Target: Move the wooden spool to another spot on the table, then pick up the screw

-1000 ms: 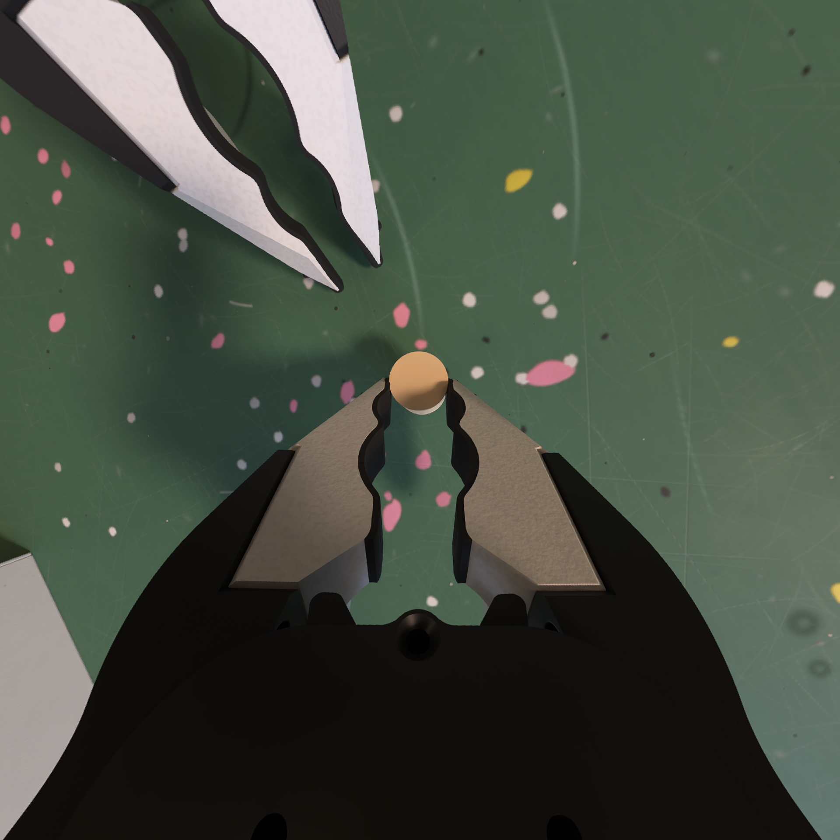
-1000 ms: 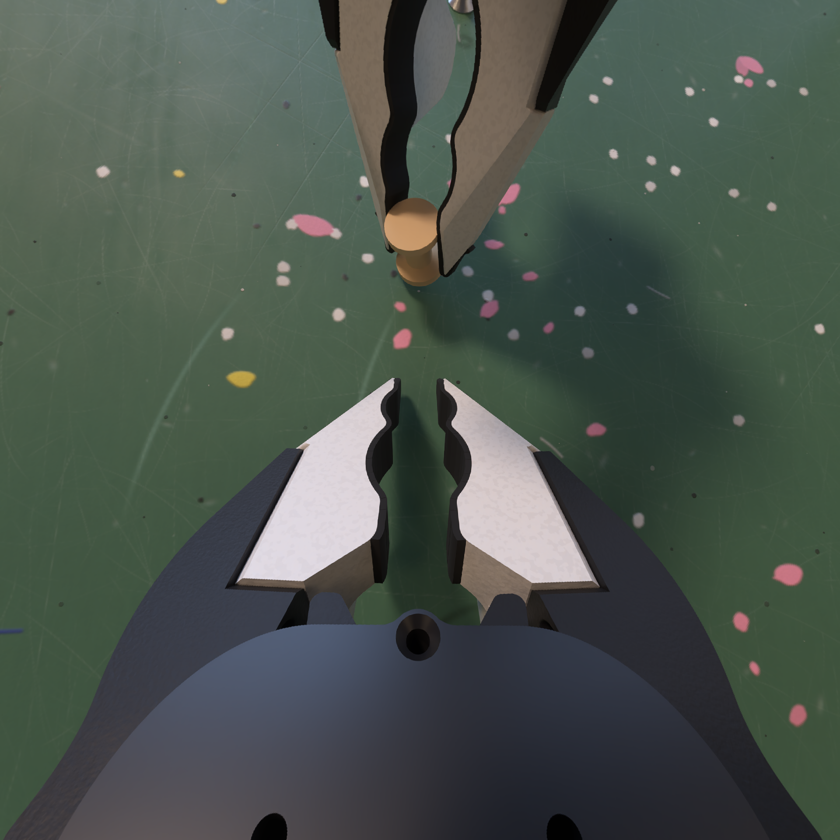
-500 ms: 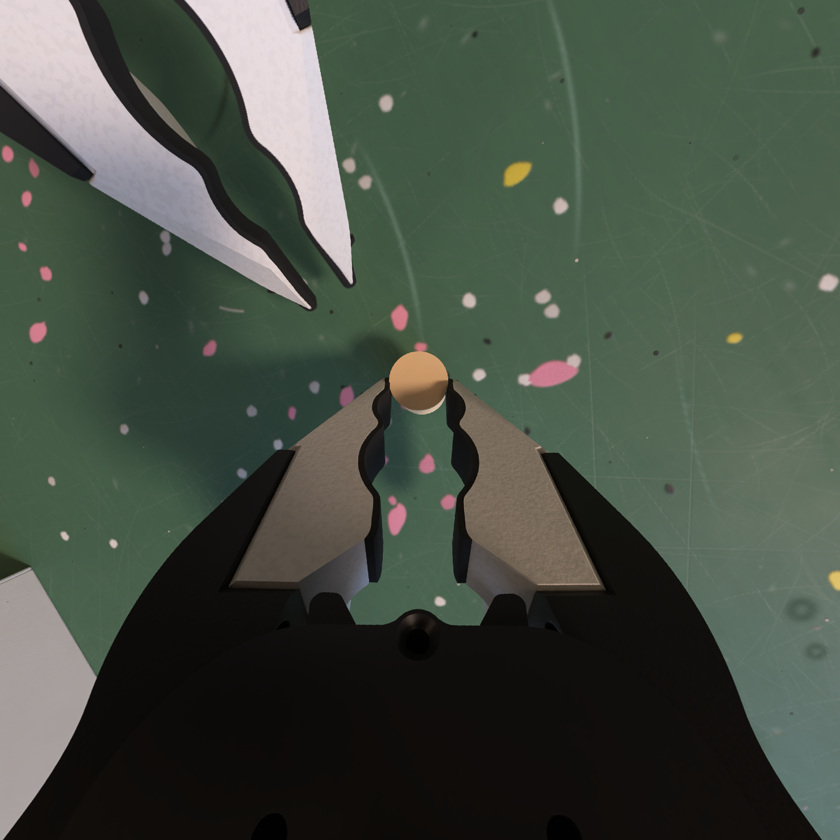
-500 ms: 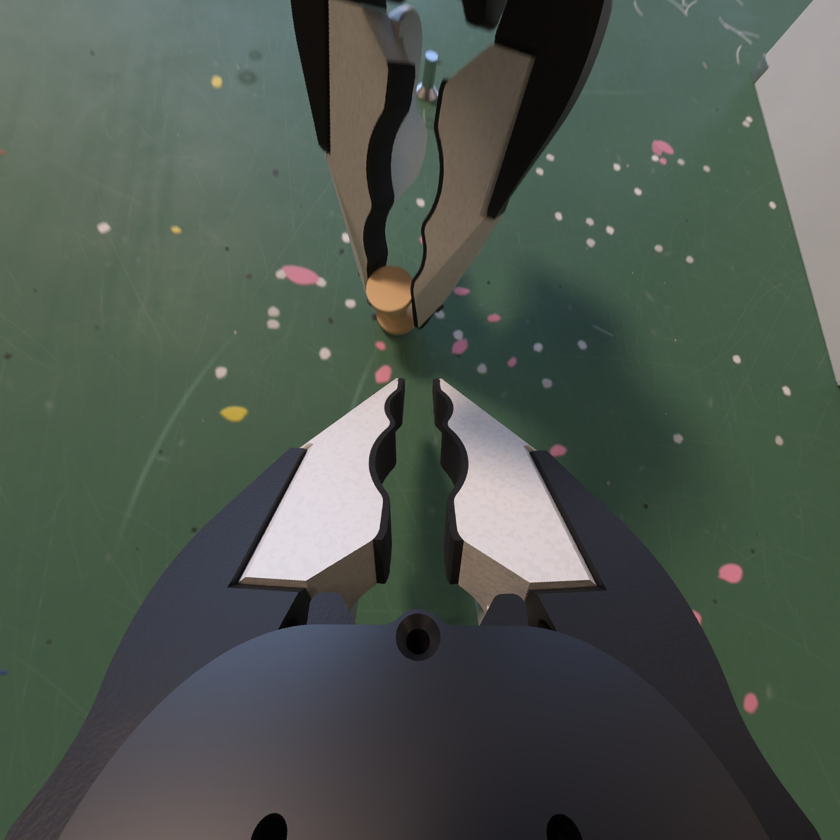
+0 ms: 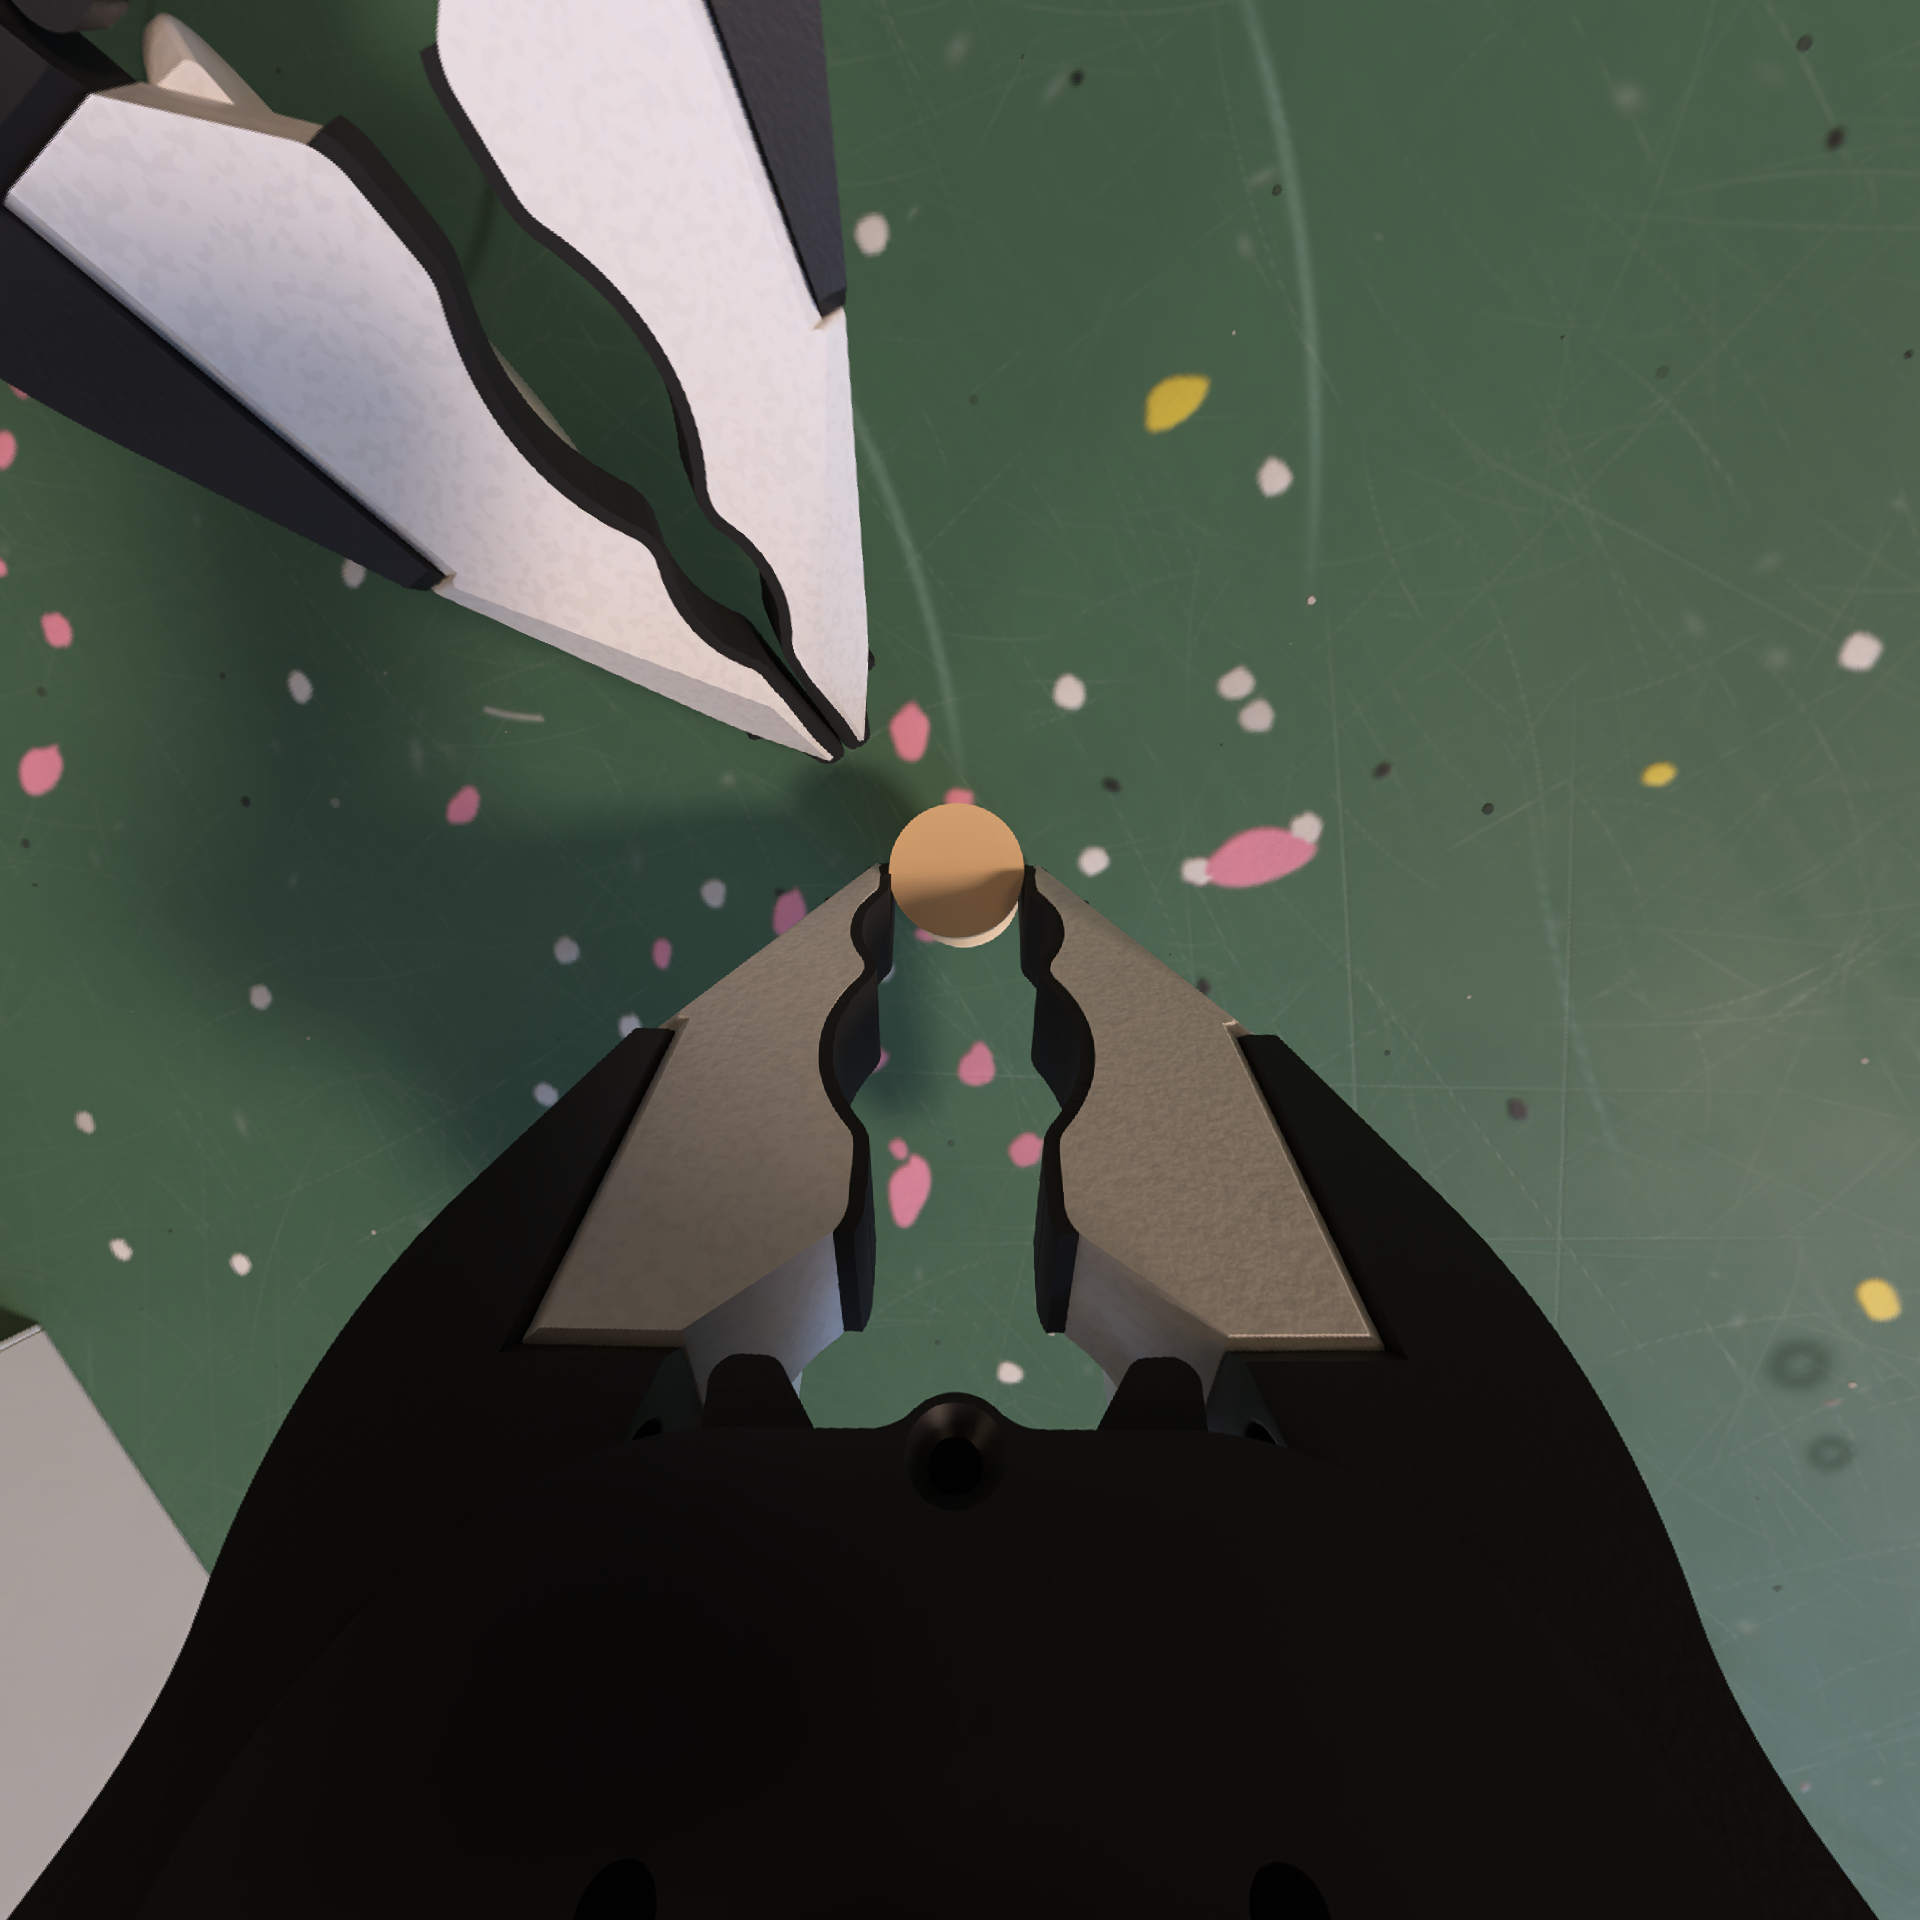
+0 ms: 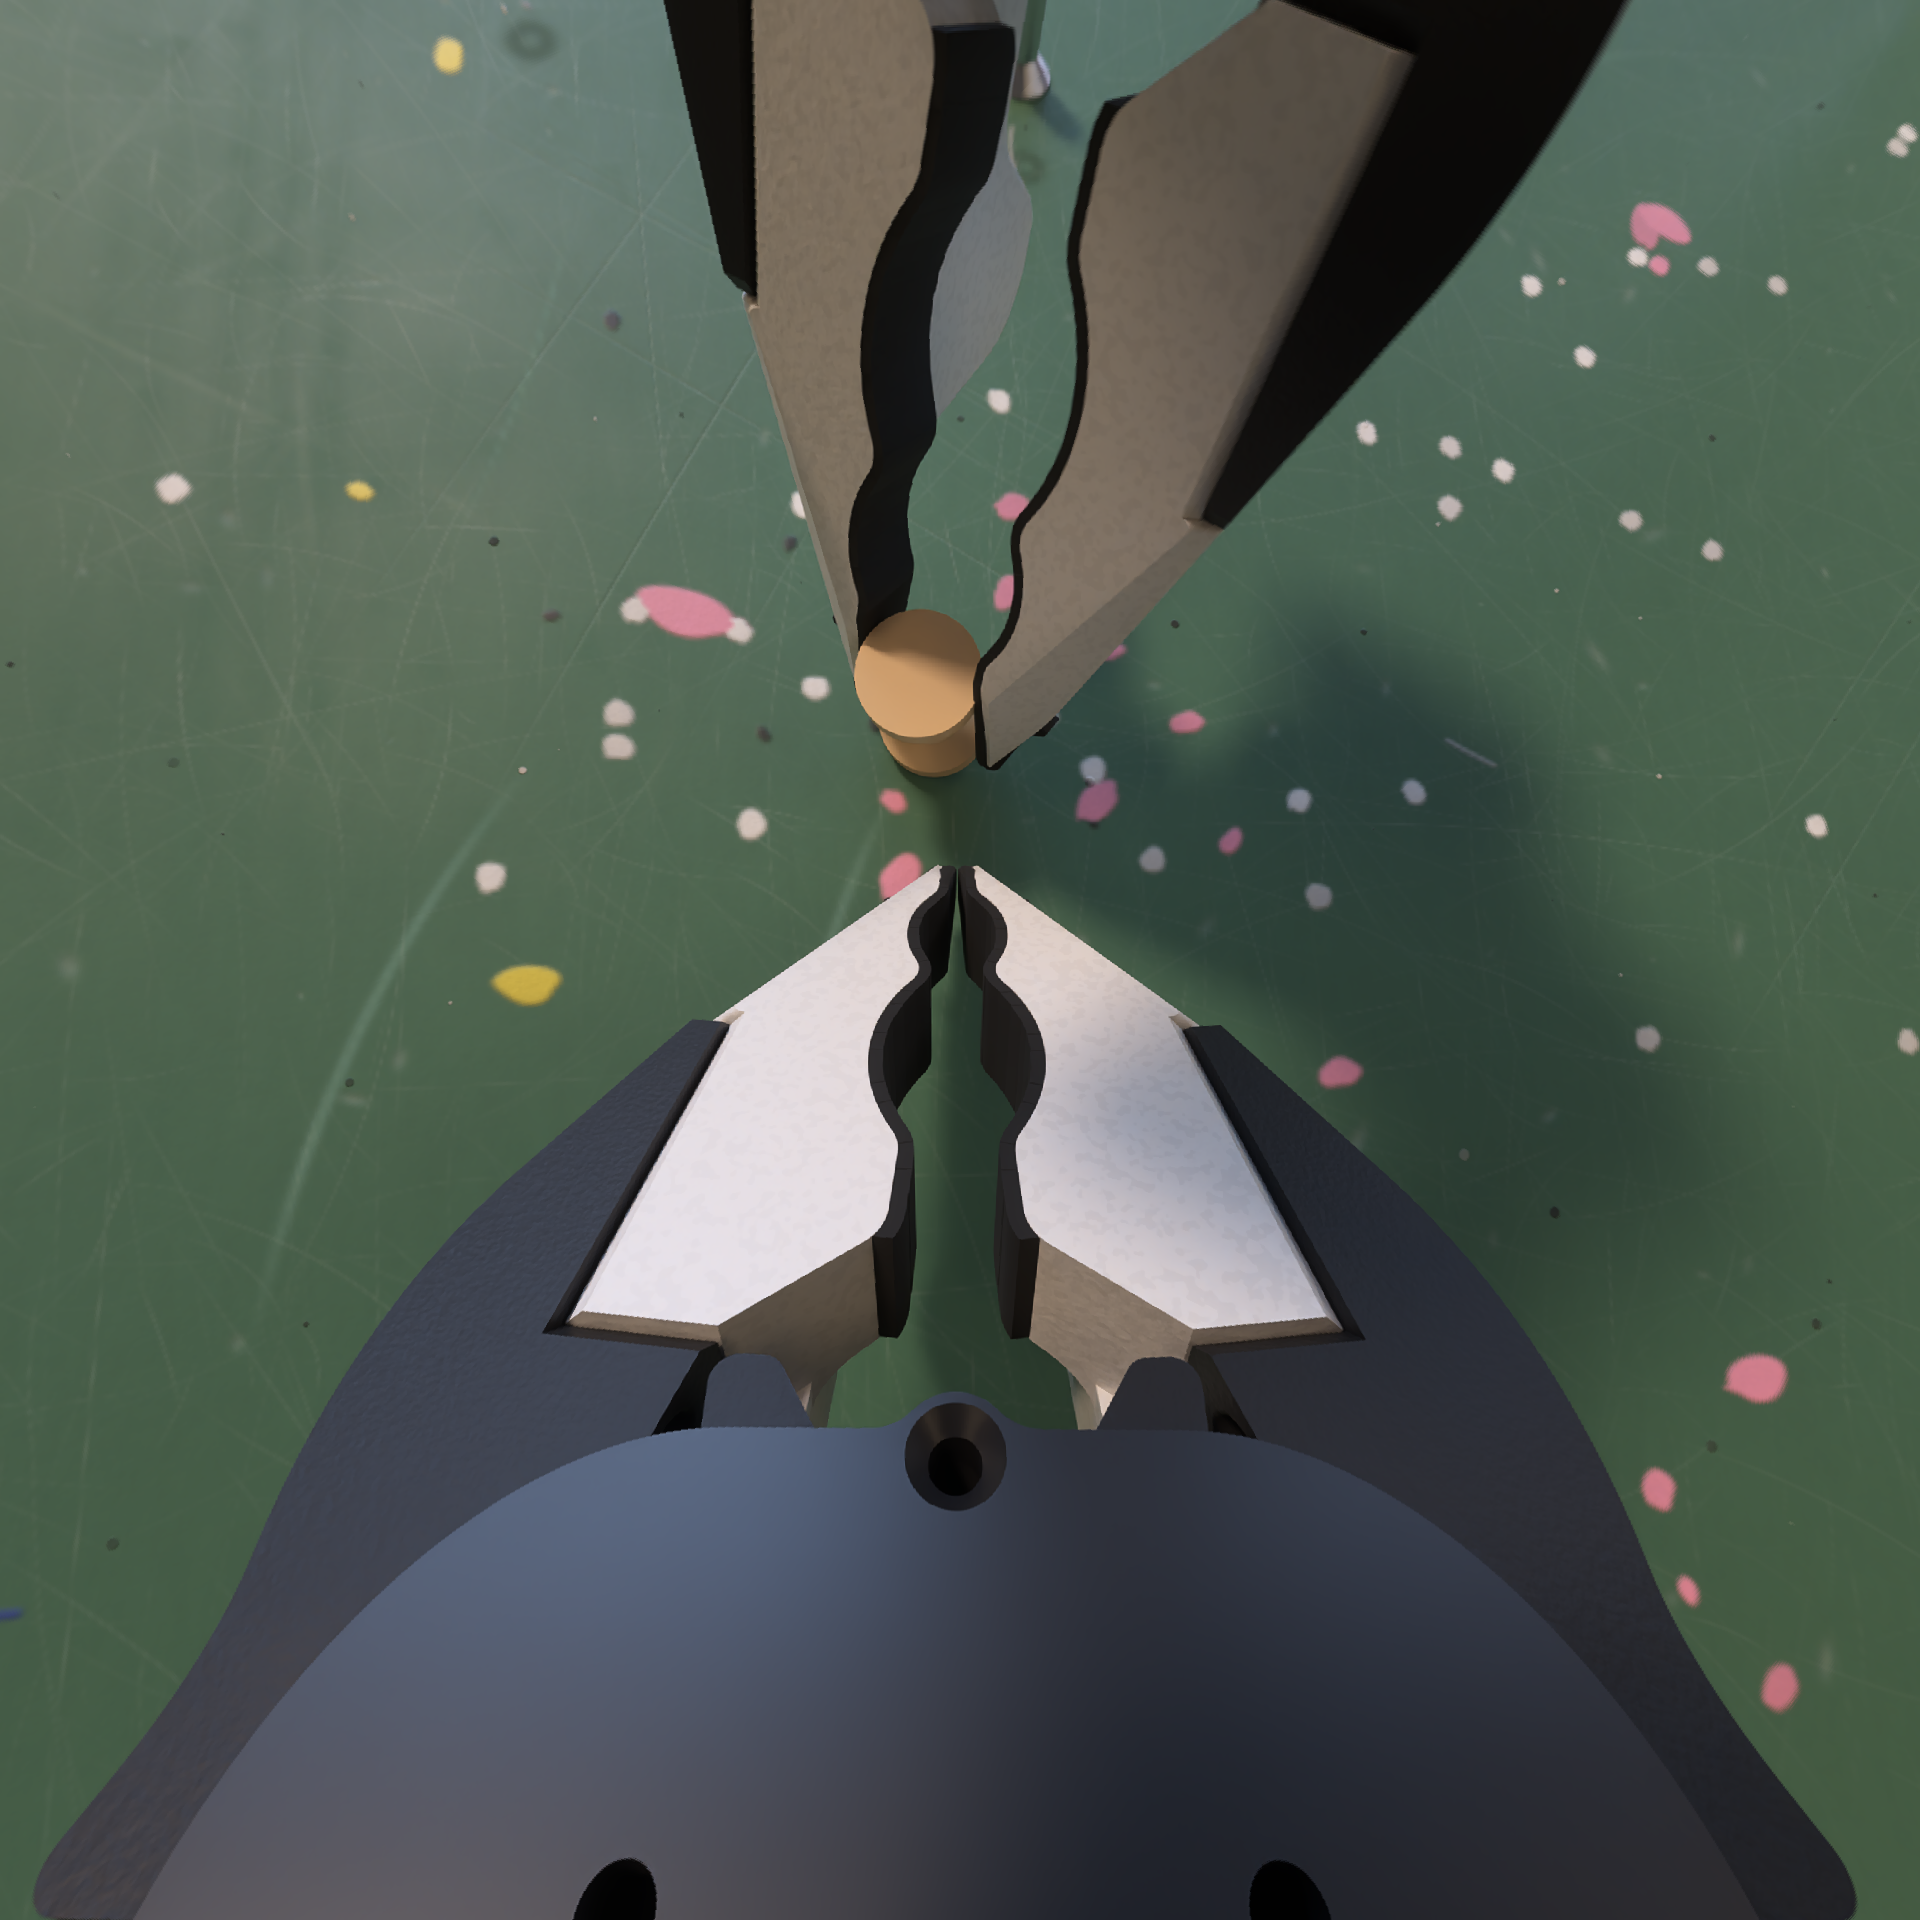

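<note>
The wooden spool (image 5: pixel 956 878) is a small tan cylinder standing upright, low over the green speckled table (image 5: pixel 1455 520). My left gripper (image 5: pixel 957 885) is shut on it at the fingertips. In the right wrist view the spool (image 6: pixel 914 675) shows between the left gripper's (image 6: pixel 940 717) tips. My right gripper (image 6: pixel 956 871) is shut and empty, its tips a short way in front of the spool. It also shows in the left wrist view (image 5: pixel 844 740), up and left of the spool. The metal screw (image 6: pixel 1029 78) stands far behind the left gripper, mostly hidden.
A pale grey slab (image 5: pixel 62 1558) lies at the lower left edge of the left wrist view. The two grippers face each other closely over the spool.
My right gripper's fingers have closed from a narrow gap to shut, and it has come nearer to the spool. My left gripper keeps its hold on the spool in the same place.
</note>
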Robot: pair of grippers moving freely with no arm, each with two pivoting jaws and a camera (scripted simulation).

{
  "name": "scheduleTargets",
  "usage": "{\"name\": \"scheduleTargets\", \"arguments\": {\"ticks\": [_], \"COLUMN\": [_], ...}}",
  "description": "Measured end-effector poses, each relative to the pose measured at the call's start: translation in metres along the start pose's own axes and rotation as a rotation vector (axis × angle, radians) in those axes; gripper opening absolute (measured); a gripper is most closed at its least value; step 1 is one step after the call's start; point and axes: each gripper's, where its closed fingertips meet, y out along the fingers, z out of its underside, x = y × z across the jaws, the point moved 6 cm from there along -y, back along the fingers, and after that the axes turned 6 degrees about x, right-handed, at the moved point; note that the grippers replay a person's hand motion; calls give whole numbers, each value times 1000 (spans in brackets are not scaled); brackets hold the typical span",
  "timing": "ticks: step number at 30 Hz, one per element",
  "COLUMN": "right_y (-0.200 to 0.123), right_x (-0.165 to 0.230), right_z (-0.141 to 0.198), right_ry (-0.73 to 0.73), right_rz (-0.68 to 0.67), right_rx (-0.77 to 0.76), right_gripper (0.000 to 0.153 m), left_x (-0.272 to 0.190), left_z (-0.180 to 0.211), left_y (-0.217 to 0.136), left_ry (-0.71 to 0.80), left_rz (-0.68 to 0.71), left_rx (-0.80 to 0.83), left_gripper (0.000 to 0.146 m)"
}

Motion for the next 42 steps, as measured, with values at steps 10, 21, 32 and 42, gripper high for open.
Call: {"name": "scheduleTargets", "arguments": {"ticks": [10, 21, 32, 42], "right_y": [2, -15, -8, -7], "right_x": [-3, -4, 0, 3], "right_z": [-5, 10, 10, 8], "right_ry": [-20, 77, 68, 89], "right_rz": [-60, 17, 48, 62], "right_rx": [87, 13, 31, 30], "right_gripper": [0, 16, 16, 16], "left_x": [2, -32, -107, -85], "left_z": [2, 52, 132, 138], "left_y": [1, -64, -82, -65], "left_ry": [-64, -349, -657, -624], "left_rz": [49, -246, -303, -305], "left_rx": [-39, -22, 147, 79], "left_gripper": [23, 54, 50, 21]}}
